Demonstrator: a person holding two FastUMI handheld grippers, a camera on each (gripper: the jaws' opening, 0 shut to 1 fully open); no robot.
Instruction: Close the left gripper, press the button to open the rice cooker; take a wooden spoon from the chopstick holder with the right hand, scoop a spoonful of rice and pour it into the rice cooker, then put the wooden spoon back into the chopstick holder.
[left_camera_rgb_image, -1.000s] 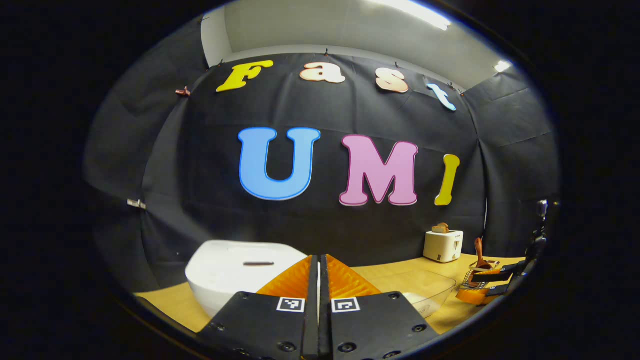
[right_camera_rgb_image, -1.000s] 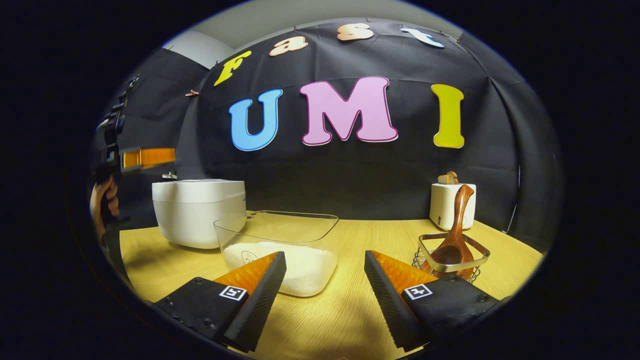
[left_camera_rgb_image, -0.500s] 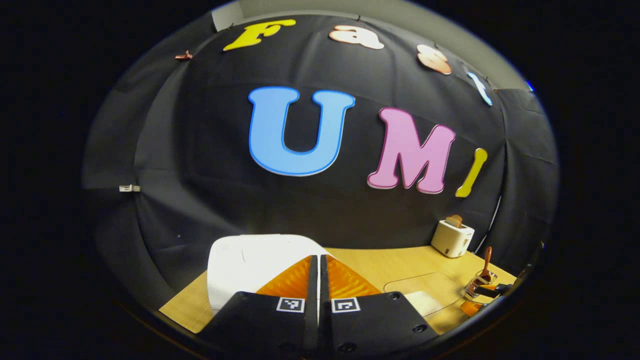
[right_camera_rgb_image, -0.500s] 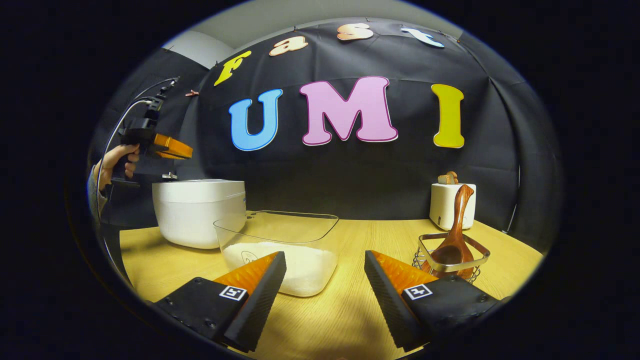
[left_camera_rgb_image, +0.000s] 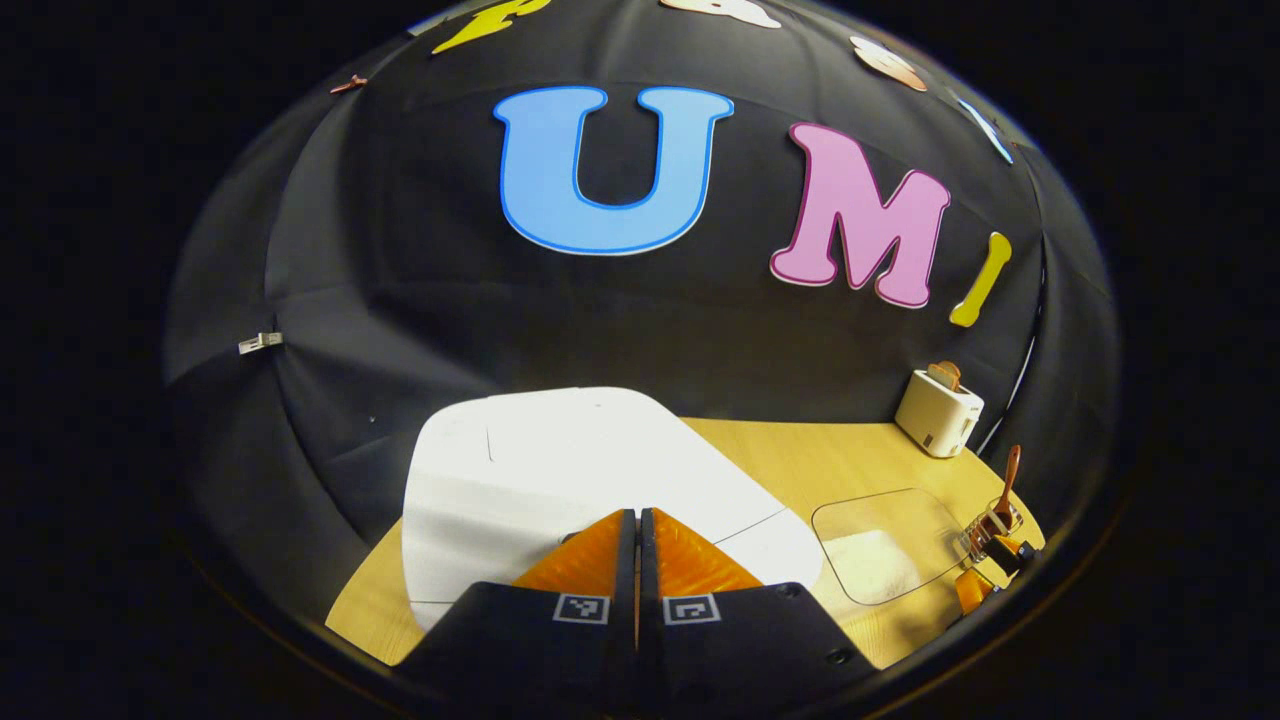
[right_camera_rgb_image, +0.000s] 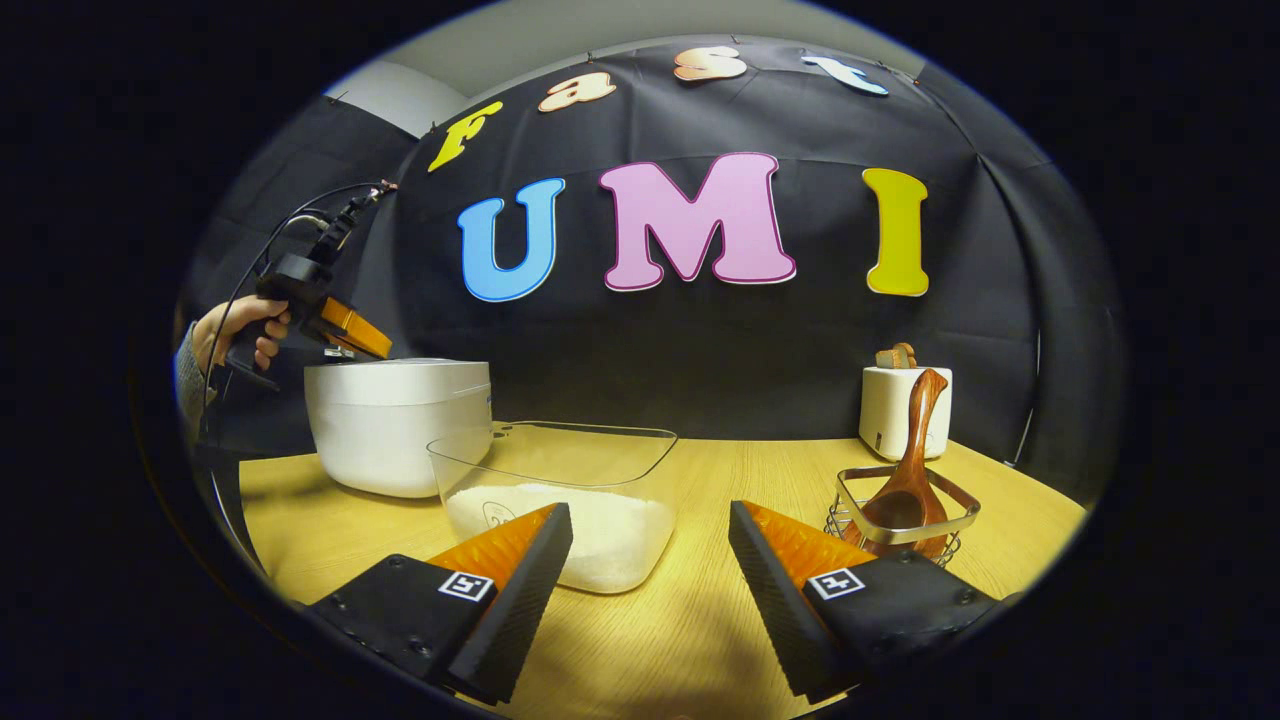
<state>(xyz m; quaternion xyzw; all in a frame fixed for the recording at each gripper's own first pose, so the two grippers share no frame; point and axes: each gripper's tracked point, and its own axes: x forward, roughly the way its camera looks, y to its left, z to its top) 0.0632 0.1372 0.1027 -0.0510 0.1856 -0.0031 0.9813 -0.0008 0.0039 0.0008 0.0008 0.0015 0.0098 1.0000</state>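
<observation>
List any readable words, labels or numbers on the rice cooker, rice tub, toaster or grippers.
No text can be read.
Rice cooker: small blue mark on its side, too small to read.
Rice tub: faint mark on the front wall, blurred.
Toaster: no text made out.
Right gripper, left gripper: square coded tags, no words.

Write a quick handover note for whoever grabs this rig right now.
Left claw: shut, tilted down over the rice cooker, lid still closed.
Right claw: open, empty, low over the table.
Wooden spoon stands in the chopstick holder; rice sits in the clear container.
Done: left claw closed.
Left: press the button, take the spoon, scoop, pour, return it.
</observation>
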